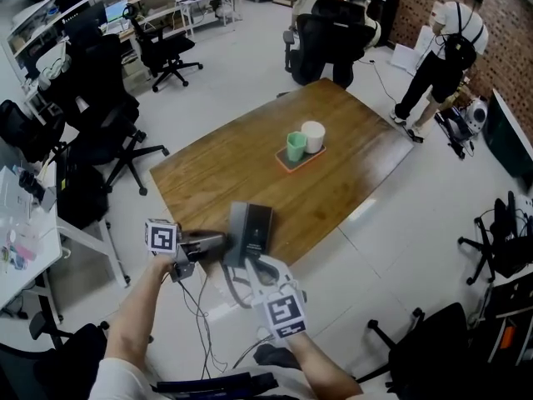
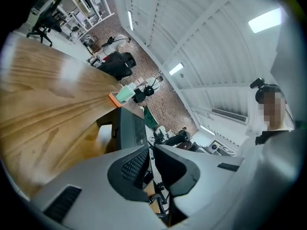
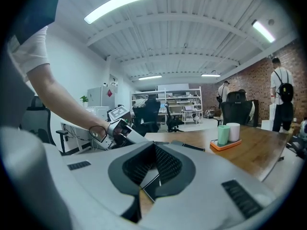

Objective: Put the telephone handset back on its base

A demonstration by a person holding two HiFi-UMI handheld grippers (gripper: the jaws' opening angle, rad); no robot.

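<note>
The telephone (image 1: 251, 230) is seen at the near edge of the table (image 1: 333, 173); the handset can't be clearly told from the base here. Left gripper (image 2: 151, 150) is all but closed, nothing evidently pinched, coiled cord (image 2: 158, 202) just below. Right gripper (image 3: 154, 147) is closed, empty. The handset should be gripped mid-span and lowered level, cord kept clear of the base.

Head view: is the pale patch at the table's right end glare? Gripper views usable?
Head view: yes, glare washes the table at its right end; the telephone reads clearly. Left gripper view: steeply tilted, fisheye-bent, sheen on the wood. Right gripper view: level, ceiling light blown out, corners dark.
</note>
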